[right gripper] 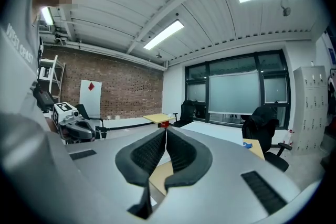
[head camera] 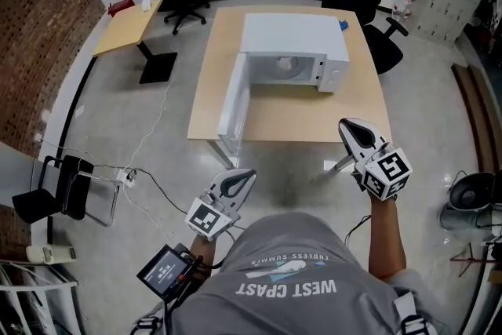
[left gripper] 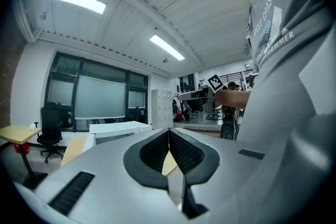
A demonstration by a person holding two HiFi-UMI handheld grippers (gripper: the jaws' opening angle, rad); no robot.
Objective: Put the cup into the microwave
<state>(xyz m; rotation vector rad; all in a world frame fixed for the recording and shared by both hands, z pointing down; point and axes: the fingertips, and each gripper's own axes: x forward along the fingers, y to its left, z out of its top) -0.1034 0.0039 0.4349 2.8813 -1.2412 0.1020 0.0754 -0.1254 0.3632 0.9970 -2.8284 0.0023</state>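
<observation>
Seen: 1 white box-shaped microwave (head camera: 294,51) far-centre on 1 light wooden table (head camera: 298,121), its white door (head camera: 234,102) open along left edge, near edge bare, grey floor (head camera: 298,169) free before left gripper (head camera: 247,175) and right gripper (head camera: 349,125), both w/ jaws closed on nothing; cup not made out.

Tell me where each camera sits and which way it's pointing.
Head view: on the person's head, looking steeply down at the open microwave on the table; shirt, left tongs and right tongs show.
Left gripper view: on the left tongs, facing microwave and windows; shirt at right.
Right gripper view: on the right tongs, facing windows and brick wall; shirt at left.
Shared: each gripper view catches the other tongs.
</observation>
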